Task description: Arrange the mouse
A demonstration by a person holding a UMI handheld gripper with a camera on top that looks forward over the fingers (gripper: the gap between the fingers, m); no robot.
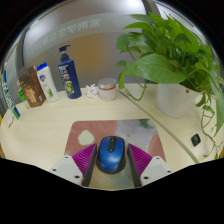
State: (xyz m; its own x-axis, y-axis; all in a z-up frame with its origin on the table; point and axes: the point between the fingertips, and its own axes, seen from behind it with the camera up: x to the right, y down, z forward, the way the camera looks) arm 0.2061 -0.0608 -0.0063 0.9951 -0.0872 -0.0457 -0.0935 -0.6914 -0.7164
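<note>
— Where does the blue computer mouse with the grey scroll wheel (110, 153) sit right now?

— At the bottom centre of the frame, on the pinkish rectangular mouse mat (118, 134), between the two fingers of the gripper (110, 160). The purple pads (82, 157) flank it on either side.

— Is the gripper pinching it?

— I judge the fingers are spread around it. They look very close to the mouse's sides, but the mouse rests on the mat, and I cannot see firm pressing on both flanks.

— So how should the squeeze go?

— Keep the mouse centred between the pads so both meet it together; if one touches first, it will likely skid or twist on the mat. Close on the widest part of the body, low down, since the rounded shell could slip upward.

— Anything to avoid nearby?

— The white bench (60, 115) carries a dark blue pump bottle (68, 74) and a brown carton (31, 88) at the upper left, a small round white jar (107, 87) near the middle, and a leafy green plant in a white pot (172, 62) at the upper right. All stand well beyond the mat, so a short slide looks safe.

— And placement?

— Aim to leave it square on the mat, lifting little or not at all.
</note>
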